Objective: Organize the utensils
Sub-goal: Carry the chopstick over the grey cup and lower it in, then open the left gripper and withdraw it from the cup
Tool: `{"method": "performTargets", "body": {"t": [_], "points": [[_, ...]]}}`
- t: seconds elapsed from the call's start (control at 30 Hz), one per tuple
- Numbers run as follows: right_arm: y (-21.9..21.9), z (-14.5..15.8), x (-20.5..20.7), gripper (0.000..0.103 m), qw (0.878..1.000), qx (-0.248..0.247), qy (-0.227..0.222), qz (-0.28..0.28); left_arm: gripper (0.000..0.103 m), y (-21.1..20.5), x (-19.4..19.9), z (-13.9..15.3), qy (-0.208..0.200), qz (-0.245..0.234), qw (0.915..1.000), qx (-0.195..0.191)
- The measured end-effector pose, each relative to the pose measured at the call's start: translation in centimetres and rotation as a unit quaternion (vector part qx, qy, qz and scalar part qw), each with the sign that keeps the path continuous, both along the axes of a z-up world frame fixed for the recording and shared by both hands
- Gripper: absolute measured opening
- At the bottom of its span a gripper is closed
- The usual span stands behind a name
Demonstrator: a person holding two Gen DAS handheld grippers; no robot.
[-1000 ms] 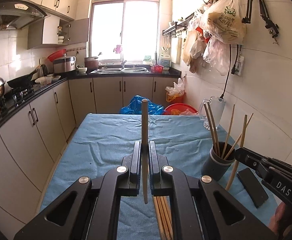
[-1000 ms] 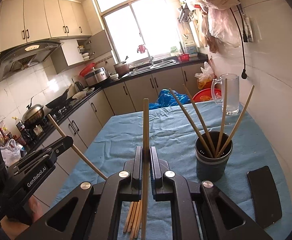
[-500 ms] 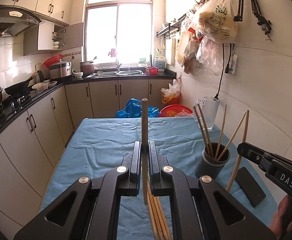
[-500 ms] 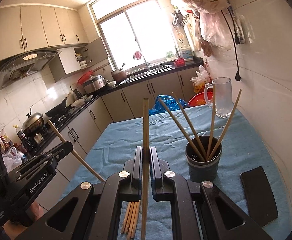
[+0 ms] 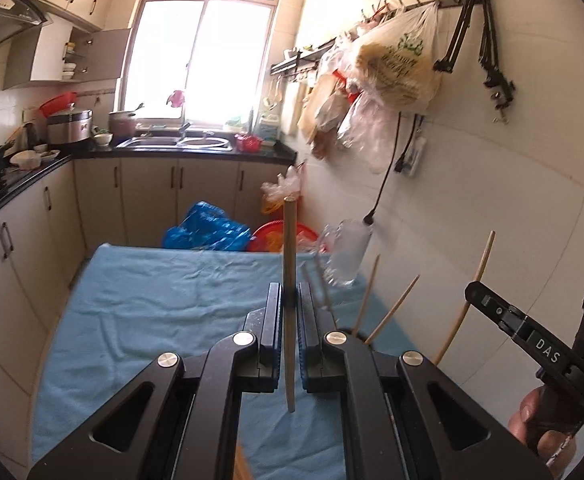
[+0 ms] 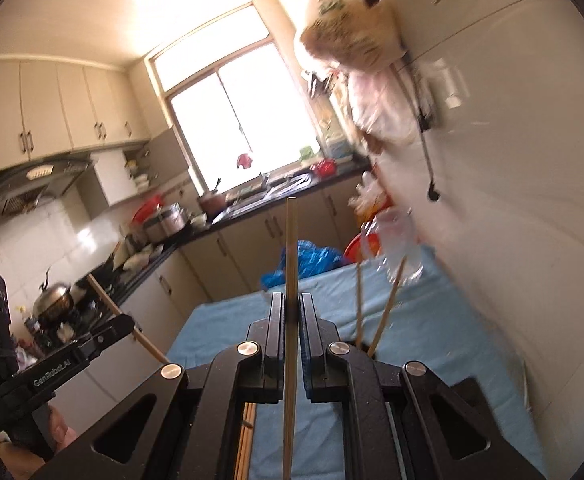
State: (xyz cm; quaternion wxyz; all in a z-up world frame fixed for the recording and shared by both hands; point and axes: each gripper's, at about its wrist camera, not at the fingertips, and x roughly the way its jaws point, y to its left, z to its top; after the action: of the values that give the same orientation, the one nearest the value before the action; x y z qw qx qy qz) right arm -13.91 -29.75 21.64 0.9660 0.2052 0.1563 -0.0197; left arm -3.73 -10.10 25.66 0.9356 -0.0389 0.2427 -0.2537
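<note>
— Both views have tilted up since before; what's each gripper doing?
— Left gripper [image 5: 290, 304] clamps an upright chopstick [image 5: 290, 280] above the blue-clothed bench [image 5: 151, 300]. Right gripper [image 6: 292, 312] likewise grips its own chopstick [image 6: 291, 264], beside chopsticks in the holder [image 6: 388, 308].

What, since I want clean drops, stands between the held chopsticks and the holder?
Nothing separate shows. The left gripper and right gripper each clamp one chopstick; the holder, mostly hidden behind them, already has standing chopsticks fanned across its mouth, which may get bumped.
</note>
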Motion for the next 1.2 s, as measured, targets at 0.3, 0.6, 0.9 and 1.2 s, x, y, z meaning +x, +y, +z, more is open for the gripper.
{"method": "performTargets", "body": {"t": [0.3, 0.6, 0.9, 1.2], "points": [[-3.4, 3.3, 1.3, 0.007, 0.997, 0.003, -0.051, -0.057, 0.006, -4.4, 2.4, 2.8, -0.014, -0.022, 0.999, -0.035], [-5.6, 0.8, 6.4, 0.007, 0.997, 0.003, -0.024, -0.079, 0.006, -8.2, 6.0, -1.1, 0.024, -0.033, 0.9987, -0.032], [-6.0, -4.6, 9.0, 0.007, 0.997, 0.003, 0.04, -0.064, 0.006, -9.5, 8.1, -6.2, 0.068, -0.039, 0.9969, -0.005], [-5.7, -5.5, 9.1, 0.014, 0.997, 0.0, 0.059, -0.057, 0.019, -8.7, 8.0, -6.8, 0.077, -0.038, 0.9963, -0.003]]}}
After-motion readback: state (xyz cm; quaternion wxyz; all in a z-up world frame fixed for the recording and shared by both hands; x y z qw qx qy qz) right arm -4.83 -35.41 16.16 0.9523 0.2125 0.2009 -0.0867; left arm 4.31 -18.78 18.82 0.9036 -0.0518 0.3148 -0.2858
